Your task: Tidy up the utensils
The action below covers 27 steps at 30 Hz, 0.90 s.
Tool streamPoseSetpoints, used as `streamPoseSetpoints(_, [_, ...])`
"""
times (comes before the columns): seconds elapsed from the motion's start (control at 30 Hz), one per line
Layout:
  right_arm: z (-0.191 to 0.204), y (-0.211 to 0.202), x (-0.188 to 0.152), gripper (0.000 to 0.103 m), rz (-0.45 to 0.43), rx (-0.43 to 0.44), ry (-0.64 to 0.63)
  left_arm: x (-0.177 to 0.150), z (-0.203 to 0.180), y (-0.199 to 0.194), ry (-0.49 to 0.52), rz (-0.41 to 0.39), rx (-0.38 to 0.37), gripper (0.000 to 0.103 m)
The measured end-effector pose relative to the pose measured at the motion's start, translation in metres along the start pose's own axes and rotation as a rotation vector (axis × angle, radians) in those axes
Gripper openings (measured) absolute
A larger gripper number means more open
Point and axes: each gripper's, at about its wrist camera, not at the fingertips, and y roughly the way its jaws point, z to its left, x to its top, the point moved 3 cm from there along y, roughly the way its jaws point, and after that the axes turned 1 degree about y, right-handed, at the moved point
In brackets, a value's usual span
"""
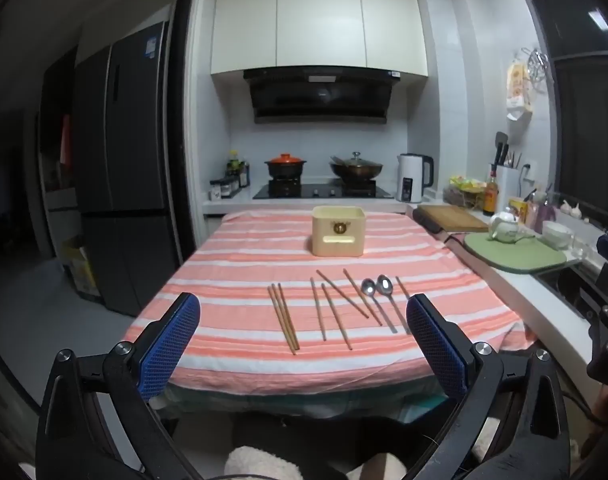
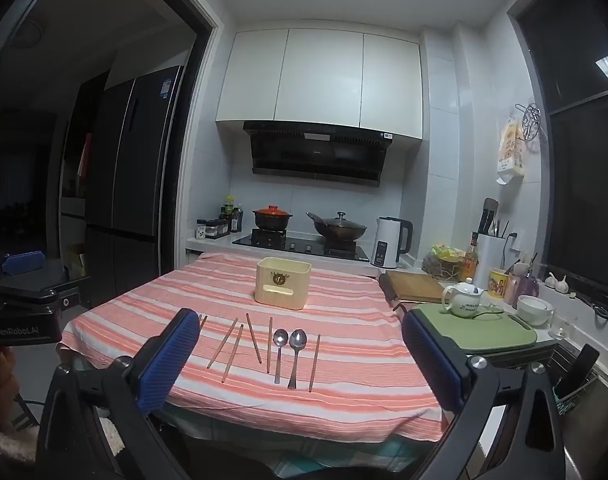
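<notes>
Several wooden chopsticks [image 1: 285, 318] and two metal spoons [image 1: 378, 300] lie in a row on the pink-striped tablecloth [image 1: 231, 276]. A cream utensil box [image 1: 338, 231] stands upright behind them. My left gripper [image 1: 304, 312] is open and empty, held back over the table's near edge. My right gripper [image 2: 299, 328] is open and empty too, just in front of the table. In the right wrist view the chopsticks [image 2: 233, 346], spoons [image 2: 287, 350] and box [image 2: 283, 283] lie ahead between my fingers.
A counter runs along the right with a green mat [image 2: 488, 330], white teapot [image 2: 464, 298], cutting board [image 2: 416, 286] and bowls. A stove with two pots [image 1: 318, 168] and a kettle [image 1: 414, 178] stands behind the table. A dark fridge [image 1: 119, 168] is at the left.
</notes>
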Motion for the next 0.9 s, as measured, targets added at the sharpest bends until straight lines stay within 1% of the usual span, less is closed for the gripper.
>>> streamPoseSetpoints(0.9, [-0.0033,0.0025,-0.0017,0.103,-0.003,-0.001,0.006,-0.0024,-0.0026,0.0003,0.009,0.004,-0.009,0.103])
